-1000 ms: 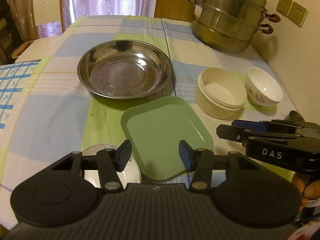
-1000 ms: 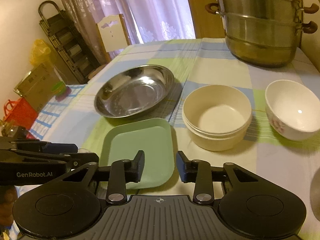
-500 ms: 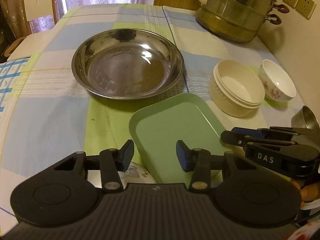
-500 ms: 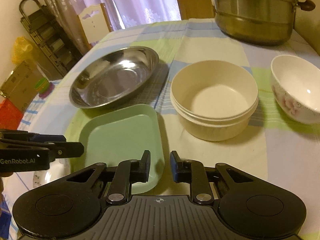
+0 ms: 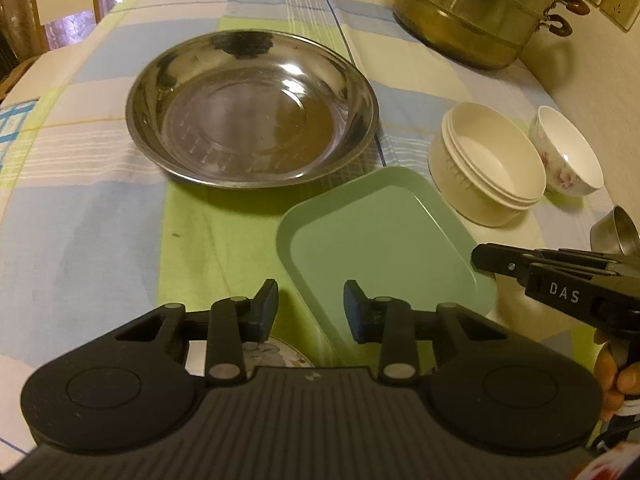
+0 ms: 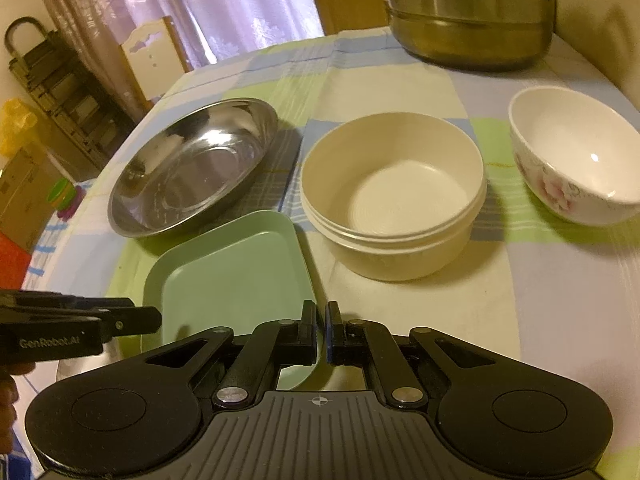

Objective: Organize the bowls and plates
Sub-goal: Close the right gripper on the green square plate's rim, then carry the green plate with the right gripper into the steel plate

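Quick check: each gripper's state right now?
Left gripper: closing, pads not yet gripping the green plate.
Right gripper: shut on the plate's rim.

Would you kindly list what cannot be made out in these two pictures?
- Patterned plate: left wrist view, mostly hidden behind the left hand-held gripper, whose jaws are closing with nothing between them.
- Steel cup: same view, cut off by the right edge.
- Steamer pot: top cut off in both views.
- Green plate: right wrist view, whether the shut right hand-held gripper pinches its rim.
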A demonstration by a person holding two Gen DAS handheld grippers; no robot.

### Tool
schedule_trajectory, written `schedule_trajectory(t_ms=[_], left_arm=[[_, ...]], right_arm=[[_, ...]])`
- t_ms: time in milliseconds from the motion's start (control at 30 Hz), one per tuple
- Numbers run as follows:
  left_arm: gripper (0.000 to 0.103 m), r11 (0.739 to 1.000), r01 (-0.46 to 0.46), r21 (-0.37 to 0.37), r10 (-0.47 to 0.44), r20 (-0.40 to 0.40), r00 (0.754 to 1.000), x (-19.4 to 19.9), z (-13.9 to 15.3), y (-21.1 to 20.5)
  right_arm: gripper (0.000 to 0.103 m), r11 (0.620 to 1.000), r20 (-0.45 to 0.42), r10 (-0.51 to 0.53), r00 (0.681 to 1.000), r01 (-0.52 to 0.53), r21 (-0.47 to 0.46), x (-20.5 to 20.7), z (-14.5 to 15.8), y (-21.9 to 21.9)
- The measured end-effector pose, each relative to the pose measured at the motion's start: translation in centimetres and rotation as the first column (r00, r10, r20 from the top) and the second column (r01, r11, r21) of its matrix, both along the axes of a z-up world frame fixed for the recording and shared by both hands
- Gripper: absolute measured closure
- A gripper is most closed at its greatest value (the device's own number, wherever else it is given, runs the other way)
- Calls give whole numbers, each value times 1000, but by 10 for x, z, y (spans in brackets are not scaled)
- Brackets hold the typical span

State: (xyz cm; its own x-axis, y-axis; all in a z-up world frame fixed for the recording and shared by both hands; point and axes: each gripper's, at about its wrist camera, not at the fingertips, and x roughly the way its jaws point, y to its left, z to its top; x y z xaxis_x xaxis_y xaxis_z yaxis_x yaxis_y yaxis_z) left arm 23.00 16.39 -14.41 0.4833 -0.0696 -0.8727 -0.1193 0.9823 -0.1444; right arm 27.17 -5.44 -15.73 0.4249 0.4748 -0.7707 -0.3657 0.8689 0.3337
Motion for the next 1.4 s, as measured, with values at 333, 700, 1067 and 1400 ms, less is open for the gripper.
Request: schedule_trajectory(t_ms=[333,700,1067,1400], left_arm=[[89,1000,-4,2,4,-23,1000,5,-9,-2],[92,1000,-7,-1,7,2,1000,0,4,-1],[92,1000,-12,-10,12,59,998,-11,34,2],[92,998,-57,32,52,126,991,10,50,26]], right_arm=[[98,1000,20,6,1000,-6,-18,-5,-1,5],[98,999,53,47,997,-46,-13,-7,13,4],[98,997,87,75,993,-77,21,-14,46,-1],[98,992,133,98,986,-107,65,9,59,26]])
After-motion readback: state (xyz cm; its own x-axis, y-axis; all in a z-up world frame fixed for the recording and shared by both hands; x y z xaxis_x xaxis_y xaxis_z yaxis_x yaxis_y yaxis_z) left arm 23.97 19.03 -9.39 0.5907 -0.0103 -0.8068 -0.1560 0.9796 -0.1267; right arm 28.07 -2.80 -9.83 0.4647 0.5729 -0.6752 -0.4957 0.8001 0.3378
